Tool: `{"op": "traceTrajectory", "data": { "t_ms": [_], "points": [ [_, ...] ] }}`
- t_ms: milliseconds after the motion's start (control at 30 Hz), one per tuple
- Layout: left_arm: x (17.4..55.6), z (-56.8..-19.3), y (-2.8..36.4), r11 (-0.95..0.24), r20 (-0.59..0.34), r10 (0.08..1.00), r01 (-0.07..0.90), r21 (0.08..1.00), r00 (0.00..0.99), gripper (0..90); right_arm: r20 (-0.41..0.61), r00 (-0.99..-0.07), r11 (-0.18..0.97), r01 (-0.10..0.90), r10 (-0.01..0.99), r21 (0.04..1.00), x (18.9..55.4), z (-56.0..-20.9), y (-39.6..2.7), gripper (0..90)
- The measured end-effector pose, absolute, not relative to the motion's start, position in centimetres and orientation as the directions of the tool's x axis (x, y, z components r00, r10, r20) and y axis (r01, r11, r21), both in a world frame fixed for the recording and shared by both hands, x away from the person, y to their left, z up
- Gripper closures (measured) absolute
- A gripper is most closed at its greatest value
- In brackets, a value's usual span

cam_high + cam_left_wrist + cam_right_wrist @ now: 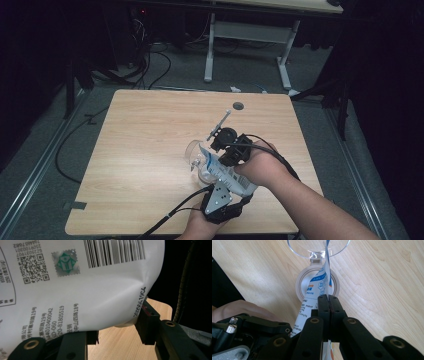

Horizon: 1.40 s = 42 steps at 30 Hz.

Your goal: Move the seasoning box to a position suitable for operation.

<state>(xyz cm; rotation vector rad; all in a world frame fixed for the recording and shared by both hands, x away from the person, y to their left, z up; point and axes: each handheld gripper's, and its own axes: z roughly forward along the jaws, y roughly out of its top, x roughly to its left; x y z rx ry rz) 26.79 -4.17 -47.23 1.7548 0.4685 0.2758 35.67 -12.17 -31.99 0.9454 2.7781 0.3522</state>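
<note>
left gripper [218, 192]: near the desk's near edge, right of its middle; jaws partway apart and pressed on the fat lower body of a soft white plastic refill pouch with blue print [225, 172]. In the left gripper view the pouch [82, 285] bulges between the two black jaws, barcode and QR code facing the camera.
why held so: looks like the bulk is being carried and tilted from below (weight sits in this hand).
pouch: tilted, upper end aimed away and left toward a clear glass cup [194, 152], lying between the two grippers over the desk [150, 140], right of centre.
cup: upright, near the middle of the desk; in the right gripper view its clear rim [317, 248] sits just beyond the pouch's thin edge [322, 287], which overlaps it. A round pale lid-like ring [335, 285] lies on the wood under the pouch (can't tell exactly what it is).
right gripper [328, 301]: fully closed, pinching the pouch's flat seam edge.
why held so: probably steers the spout end over the cup.
step judged: pouring or about to; no liquid visible.
risk: squeeze too hard, spill past the rim.
</note>
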Motion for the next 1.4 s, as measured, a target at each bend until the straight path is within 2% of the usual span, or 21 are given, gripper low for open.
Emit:
{"op": "traceTrajectory", "data": {
  "t_ms": [1400],
  "points": [
    [26.76, -46.97, -4.12, -0.172, -0.063, 0.453, 0.157, 0.973, 0.889, 57.9, -0.105, -0.786, 0.778, 0.567, 0.61, 0.272, 35.82, -32.0, -11.66, 89.9]
  ]
}}
